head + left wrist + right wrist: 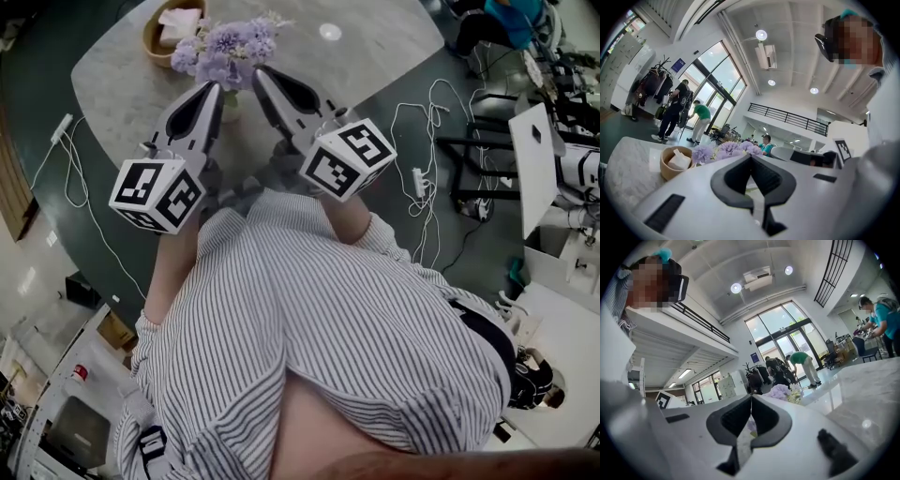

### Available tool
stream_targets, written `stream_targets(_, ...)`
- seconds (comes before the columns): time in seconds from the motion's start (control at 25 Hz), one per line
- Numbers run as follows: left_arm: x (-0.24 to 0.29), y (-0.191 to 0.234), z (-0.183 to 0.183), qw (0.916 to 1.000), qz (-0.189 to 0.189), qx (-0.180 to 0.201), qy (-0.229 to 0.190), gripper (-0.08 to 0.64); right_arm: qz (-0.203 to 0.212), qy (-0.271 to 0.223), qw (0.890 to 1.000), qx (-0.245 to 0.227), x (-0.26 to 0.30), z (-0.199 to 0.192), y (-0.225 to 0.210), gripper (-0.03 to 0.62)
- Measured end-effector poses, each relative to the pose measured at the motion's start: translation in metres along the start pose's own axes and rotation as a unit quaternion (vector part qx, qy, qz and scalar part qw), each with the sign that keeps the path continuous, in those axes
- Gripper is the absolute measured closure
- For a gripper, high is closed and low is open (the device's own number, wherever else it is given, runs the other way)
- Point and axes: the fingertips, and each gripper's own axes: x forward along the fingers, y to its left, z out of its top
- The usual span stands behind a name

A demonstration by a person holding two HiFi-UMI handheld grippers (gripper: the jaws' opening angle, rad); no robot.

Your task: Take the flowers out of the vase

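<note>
A bunch of pale purple flowers (225, 49) stands on the round marble table (375, 47); the blooms and my grippers hide nearly all of the vase. My left gripper (214, 87) sits just below and left of the bunch, shut with nothing in it. The right gripper (259, 72) sits just below and right of it, also shut and empty. In the left gripper view the flowers (724, 150) show beyond the closed tips (751, 156). In the right gripper view the flowers (780, 392) lie a little right of the closed tips (751, 397).
A wooden bowl (161, 36) holding a white tissue stands on the table left of the flowers and also shows as the bowl (675, 163). White cables (422, 159) and a power strip lie on the dark floor to the right, near black chair legs. Several people stand far off by the glass doors.
</note>
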Motion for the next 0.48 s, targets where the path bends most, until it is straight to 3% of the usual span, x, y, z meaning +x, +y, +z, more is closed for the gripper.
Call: stream_targets(0.48, 0.003, 0.008, -0.012, 0.9997, 0.021, -0.013, 0.008, 0.551, -0.022, -0.013, 1.000, 0.011, -0.017, 0.000, -0.032, 0.572)
